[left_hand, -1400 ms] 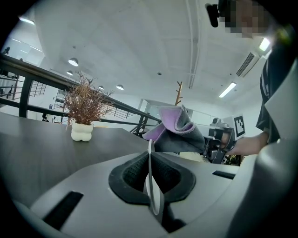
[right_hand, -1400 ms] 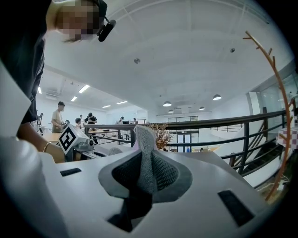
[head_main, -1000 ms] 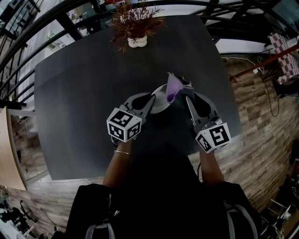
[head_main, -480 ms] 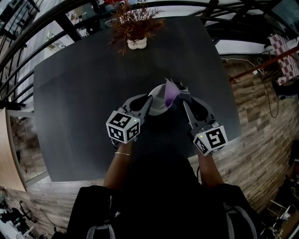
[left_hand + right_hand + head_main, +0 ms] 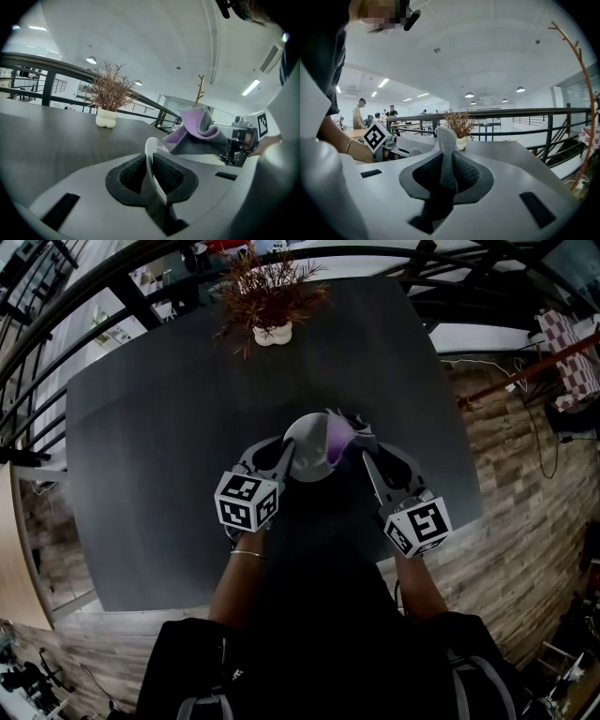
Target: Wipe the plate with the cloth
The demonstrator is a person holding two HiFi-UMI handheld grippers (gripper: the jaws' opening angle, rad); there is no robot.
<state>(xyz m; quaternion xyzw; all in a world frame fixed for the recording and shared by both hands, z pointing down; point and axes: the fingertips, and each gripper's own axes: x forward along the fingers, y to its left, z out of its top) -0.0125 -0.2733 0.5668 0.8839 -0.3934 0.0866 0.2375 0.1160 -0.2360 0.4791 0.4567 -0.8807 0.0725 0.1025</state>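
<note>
A white plate (image 5: 305,448) sits low over the dark table (image 5: 159,409), its near rim (image 5: 151,152) between the pads of my left gripper (image 5: 286,454). Those jaws have just been opening a little, though the pads still hug the rim in the left gripper view. A purple and grey cloth (image 5: 337,435) lies bunched against the plate's right side. My right gripper (image 5: 362,448) is shut on it, and a grey fold (image 5: 446,140) stands up between its pads. The cloth (image 5: 197,133) hangs just over the plate's far edge.
A dried plant in a white pot (image 5: 272,331) stands at the table's far edge, also seen as the pot (image 5: 106,117) beyond the plate. Black railings (image 5: 141,296) run behind the table. Wooden floor (image 5: 525,456) lies to the right. People sit at distant tables (image 5: 361,112).
Both grippers have shifted a little away from me across the table. The plate has come down from a tilted hold to lie flatter and lower, with the cloth staying at its right side.
</note>
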